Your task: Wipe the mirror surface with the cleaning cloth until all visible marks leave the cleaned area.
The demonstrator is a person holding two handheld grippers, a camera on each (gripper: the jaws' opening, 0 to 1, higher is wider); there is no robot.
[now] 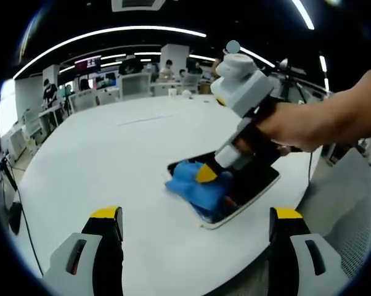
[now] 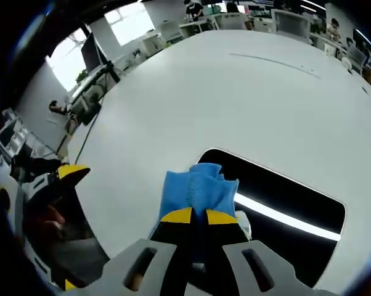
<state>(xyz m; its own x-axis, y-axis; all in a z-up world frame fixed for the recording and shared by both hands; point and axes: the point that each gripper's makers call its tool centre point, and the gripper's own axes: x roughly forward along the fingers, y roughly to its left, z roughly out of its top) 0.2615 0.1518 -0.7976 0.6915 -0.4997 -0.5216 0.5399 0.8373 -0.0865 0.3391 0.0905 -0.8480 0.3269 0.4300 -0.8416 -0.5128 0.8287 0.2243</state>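
The right tongs (image 2: 193,217) were clenched on the cloth (image 2: 196,189), pressed on the mirror (image 2: 290,203) at its end nearest the idle, released left tongs (image 1: 195,217), and good wiping called for flat, overlapping strokes along the mirror toward its far end.

The table (image 1: 130,142) is bare across its middle and toward its far edge, free for a gripper to pass. Near its front edge lies the mirror (image 2: 284,197), with the cloth (image 2: 196,188) on one end and the right gripper (image 2: 199,217) pressing there.
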